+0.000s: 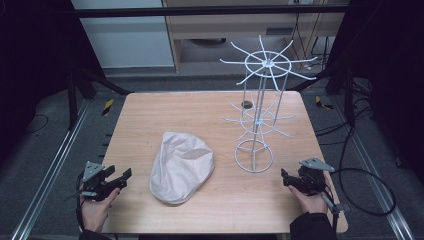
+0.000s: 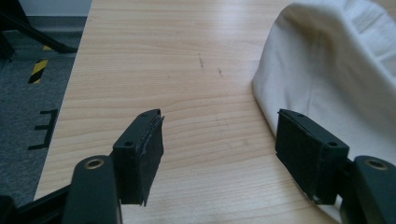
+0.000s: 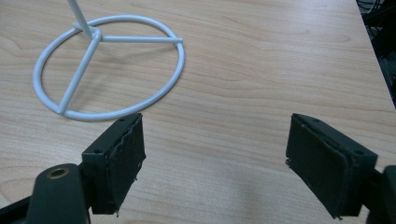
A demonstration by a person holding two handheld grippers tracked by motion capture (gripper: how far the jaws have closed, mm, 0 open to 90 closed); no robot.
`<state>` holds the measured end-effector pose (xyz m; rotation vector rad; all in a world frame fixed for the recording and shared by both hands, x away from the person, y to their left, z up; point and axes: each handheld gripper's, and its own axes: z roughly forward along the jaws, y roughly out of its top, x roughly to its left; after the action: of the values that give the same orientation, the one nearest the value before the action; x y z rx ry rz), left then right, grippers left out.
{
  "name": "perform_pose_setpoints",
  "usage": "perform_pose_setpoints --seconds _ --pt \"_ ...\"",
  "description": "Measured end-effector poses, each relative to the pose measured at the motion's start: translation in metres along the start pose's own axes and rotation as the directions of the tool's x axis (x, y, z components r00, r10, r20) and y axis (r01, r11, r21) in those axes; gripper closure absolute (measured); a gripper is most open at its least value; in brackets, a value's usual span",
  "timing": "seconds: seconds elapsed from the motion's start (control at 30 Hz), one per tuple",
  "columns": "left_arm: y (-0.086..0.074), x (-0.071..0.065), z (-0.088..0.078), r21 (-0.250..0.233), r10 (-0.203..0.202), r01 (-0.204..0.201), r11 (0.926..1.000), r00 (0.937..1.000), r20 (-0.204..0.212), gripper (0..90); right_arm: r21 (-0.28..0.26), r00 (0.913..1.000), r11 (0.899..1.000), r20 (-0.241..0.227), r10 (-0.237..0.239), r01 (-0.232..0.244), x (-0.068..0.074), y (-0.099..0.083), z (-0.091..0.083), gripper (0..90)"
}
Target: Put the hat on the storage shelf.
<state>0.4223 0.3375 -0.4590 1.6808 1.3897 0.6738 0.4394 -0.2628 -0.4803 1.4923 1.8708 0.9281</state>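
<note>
Left tongs: my left gripper (image 1: 125, 177) hovers by the table's near left edge, jaws spread wide with bare wood between them.
Right tongs: my right gripper (image 1: 283, 176) sits near the front right corner, jaws gaping, nothing held.
Cap: one cream cloth cap (image 1: 181, 166) lies flat just beside my left gripper, well apart from my right.
Rack: one white wire rack (image 1: 256, 117) stands upright, its ring base (image 3: 112, 65) just ahead of my right jaws.
Tiers: two spoked tiers.
Table: one wooden table (image 1: 200, 112).
Writing: I can read none.
</note>
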Motion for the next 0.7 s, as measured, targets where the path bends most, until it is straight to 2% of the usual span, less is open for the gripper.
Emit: perform_pose_setpoints --seconds 0.1,0.33,0.57,0.7 --pt "0.003 -0.005 -0.005 -0.02 -0.016 0.016 0.9997 0.9995 0.026 34.1 0.003 1.0 1.0 -0.007 0.003 -0.003 0.0 0.0 0.001 20.0" --pt "0.009 -0.016 -0.01 -0.016 0.011 -0.01 0.9998 0.9983 0.057 33.8 -0.001 1.0 1.0 -0.007 0.006 -0.006 0.001 0.0 0.0 21.0" --pt "0.016 -0.027 -0.013 -0.005 0.007 -0.006 1.0 0.9971 0.076 33.0 -0.012 1.0 1.0 -0.001 0.003 -0.003 0.0 0.001 0.001 22.7" --pt "0.02 -0.034 -0.014 -0.002 0.025 -0.025 0.9997 0.995 0.097 32.5 -0.026 1.0 1.0 0.006 0.005 -0.005 0.001 0.002 -0.002 24.6"
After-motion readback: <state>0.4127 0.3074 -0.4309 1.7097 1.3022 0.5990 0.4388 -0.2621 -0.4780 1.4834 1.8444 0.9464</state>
